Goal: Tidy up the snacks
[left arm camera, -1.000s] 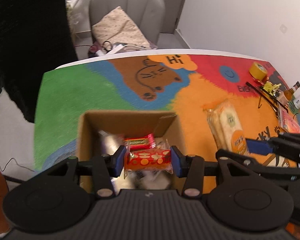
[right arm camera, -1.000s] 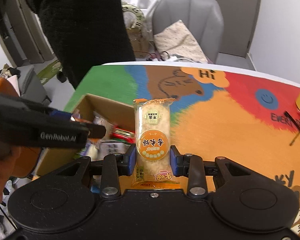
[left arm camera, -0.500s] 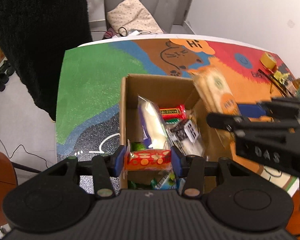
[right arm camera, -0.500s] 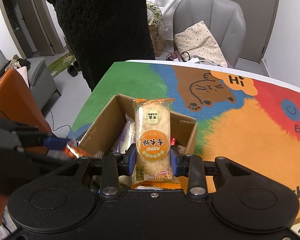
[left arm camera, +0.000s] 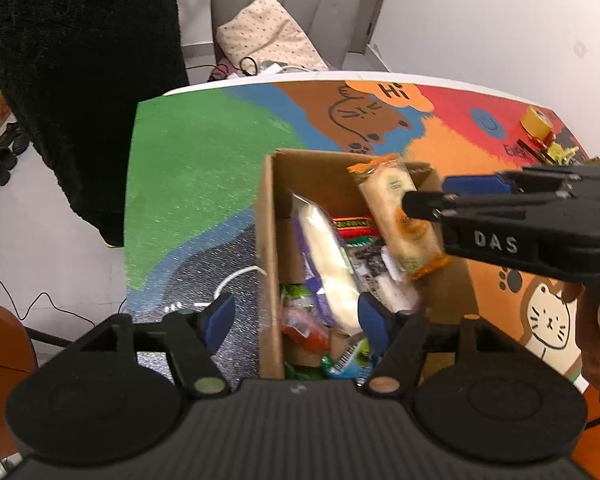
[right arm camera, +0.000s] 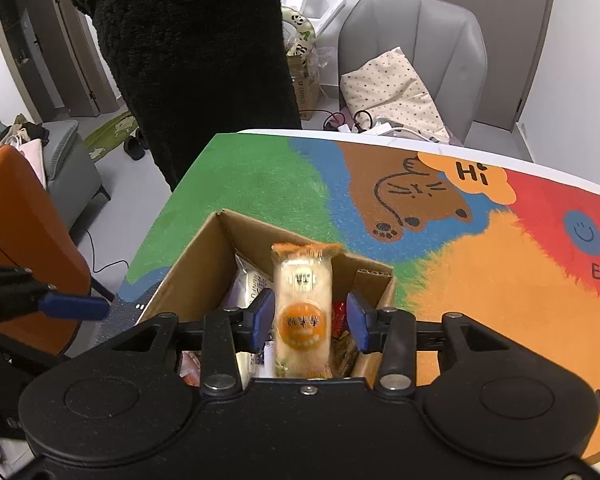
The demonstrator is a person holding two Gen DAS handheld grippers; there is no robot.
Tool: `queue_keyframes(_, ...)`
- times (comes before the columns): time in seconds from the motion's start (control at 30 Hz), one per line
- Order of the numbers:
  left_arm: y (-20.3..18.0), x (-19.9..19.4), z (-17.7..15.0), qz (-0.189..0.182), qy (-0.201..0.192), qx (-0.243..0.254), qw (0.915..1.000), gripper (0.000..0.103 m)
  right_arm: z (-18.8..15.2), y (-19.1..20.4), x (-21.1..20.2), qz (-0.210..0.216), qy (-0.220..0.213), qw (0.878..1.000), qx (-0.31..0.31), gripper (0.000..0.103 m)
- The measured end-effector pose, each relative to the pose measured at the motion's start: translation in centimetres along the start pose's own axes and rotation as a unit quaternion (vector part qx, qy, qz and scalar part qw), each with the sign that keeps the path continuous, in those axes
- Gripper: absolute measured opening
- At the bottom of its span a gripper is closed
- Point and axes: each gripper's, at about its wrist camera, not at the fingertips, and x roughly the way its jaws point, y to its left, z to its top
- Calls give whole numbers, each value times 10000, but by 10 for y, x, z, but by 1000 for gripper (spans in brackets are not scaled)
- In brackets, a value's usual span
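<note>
An open cardboard box (left arm camera: pixel 269 216) sits on the colourful mat, with several snack packs inside, among them a long white-and-purple pack (left arm camera: pixel 329 264). My left gripper (left arm camera: pixel 296 320) is open and empty over the box's near left wall. A small red pack (left arm camera: pixel 306 330) lies in the box below it. My right gripper (right arm camera: pixel 307 318) is open over the box (right arm camera: pixel 188 264). The orange rice cracker pack (right arm camera: pixel 303 312) stands between its jaws with gaps on both sides, slightly blurred. In the left wrist view the cracker pack (left arm camera: pixel 396 216) hangs over the box's right side.
A person in black (right arm camera: pixel 192 52) stands at the table's far left. A grey chair with a cushion (right arm camera: pixel 412 64) is behind the table. A yellow tape roll (left arm camera: pixel 534 120) and small items lie at the far right. An orange chair (right arm camera: pixel 24 248) stands left of the table.
My left gripper has opened and the red-orange pack has dropped into the box. My right gripper has opened and the rice cracker pack is slipping down into the box.
</note>
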Motion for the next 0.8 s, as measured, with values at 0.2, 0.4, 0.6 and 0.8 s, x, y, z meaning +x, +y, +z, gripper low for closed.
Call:
queue_keyframes(0.2,3,-7,-7,-7,-168,81,9998,77,-16,-2,-18,-76,-174,9998,-16,65)
queue_keyframes(0.4,5,-8,-13,-3,-260,67,9996,82,-27,-6,-30,-153,-208,9996,74,67)
queue_keyframes(0.6,-2,-7,-20,-96,-183,148,9997,82,-39,-15,-39,-84,-107,9996,266,72)
queue_keyframes(0.8,-12,-13,-23,-197,-247,287,9991,88,-54,-25,-50,-69,-115,9992,372,80)
